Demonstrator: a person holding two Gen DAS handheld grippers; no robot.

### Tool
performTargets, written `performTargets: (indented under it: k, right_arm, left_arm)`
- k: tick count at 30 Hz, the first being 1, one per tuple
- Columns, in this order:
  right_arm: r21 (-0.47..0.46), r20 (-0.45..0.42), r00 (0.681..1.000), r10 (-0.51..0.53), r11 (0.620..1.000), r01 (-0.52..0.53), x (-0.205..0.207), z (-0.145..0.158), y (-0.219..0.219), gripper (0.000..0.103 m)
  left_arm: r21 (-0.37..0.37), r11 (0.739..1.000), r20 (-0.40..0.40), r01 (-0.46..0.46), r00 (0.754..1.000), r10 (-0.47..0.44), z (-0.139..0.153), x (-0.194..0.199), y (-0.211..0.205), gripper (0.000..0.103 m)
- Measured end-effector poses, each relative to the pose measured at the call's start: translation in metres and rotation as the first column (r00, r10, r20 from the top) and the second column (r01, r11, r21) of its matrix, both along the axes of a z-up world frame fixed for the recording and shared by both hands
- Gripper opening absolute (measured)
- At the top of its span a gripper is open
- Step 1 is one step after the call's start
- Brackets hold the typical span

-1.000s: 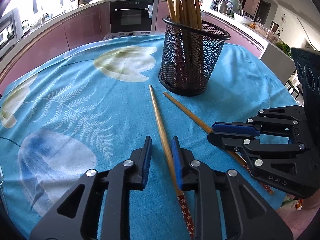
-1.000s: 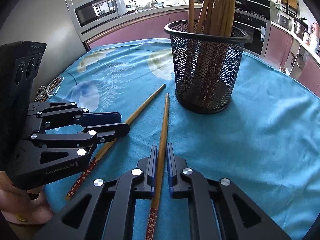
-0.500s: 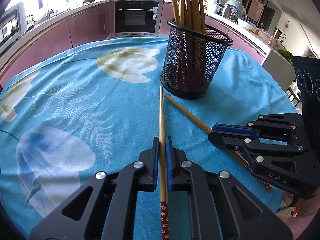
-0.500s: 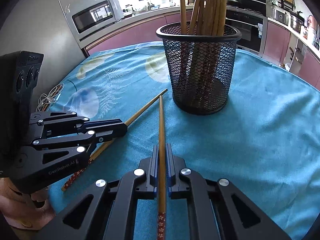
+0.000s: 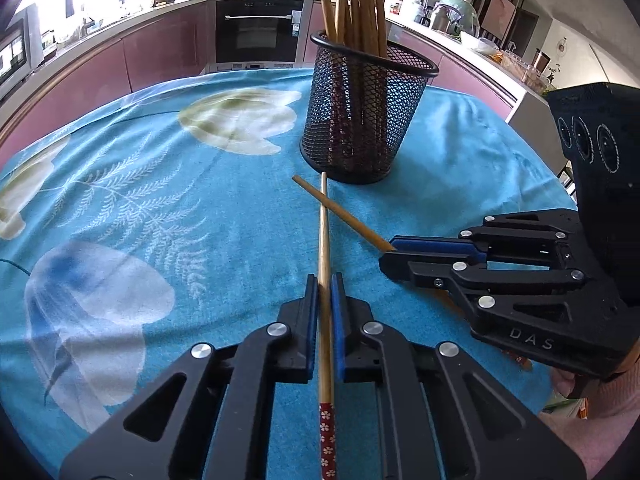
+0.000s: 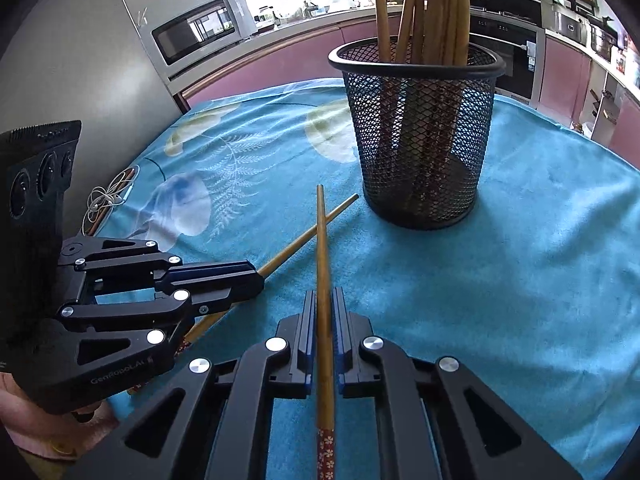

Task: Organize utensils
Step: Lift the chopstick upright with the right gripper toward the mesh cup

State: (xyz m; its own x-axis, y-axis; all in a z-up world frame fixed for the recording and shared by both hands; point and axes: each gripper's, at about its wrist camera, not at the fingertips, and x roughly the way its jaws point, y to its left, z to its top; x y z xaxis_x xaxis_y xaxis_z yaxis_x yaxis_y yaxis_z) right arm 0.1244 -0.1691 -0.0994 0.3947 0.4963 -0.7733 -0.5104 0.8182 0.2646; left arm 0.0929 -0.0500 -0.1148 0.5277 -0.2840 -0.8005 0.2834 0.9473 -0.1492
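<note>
- A kitchen with pink cabinet fronts, a built-in oven [image 5: 258,30] and a microwave [image 6: 198,32] surrounds a table under a turquoise tablecloth [image 5: 168,208] printed with pale flowers and ferns.
- A black mesh holder [image 5: 362,114] stands upright on the cloth, filled with wooden chopsticks [image 5: 356,0] that lean out of its rim.
- The left gripper [image 5: 325,284] is clenched on one wooden chopstick [image 5: 323,224]; its red flowered end shows behind the blue pads and its plain tip points at the foot of the holder.
- The right gripper [image 6: 323,300] is likewise clamped on a second chopstick [image 6: 321,236], red patterned end towards the camera, tip aimed near the holder's base.
- The two held chopsticks cross one another near their tips, just in front of the holder; whether they touch there cannot be told.
- A coiled white cable [image 6: 106,200] lies at the table's left edge in the right wrist view.
- Part of a hand shows beneath each gripper body.
</note>
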Motion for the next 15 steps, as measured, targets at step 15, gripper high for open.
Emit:
performTargets:
  k: [15]
  right_arm:
    - [0.037,0.027,1.000,-0.012,0.999,0.011,-0.005,0.008,-0.008,0.006]
  left_arm:
    - [0.063,0.997,0.005,0.034,0.999,-0.035,-0.002,0.002,-0.007,0.010]
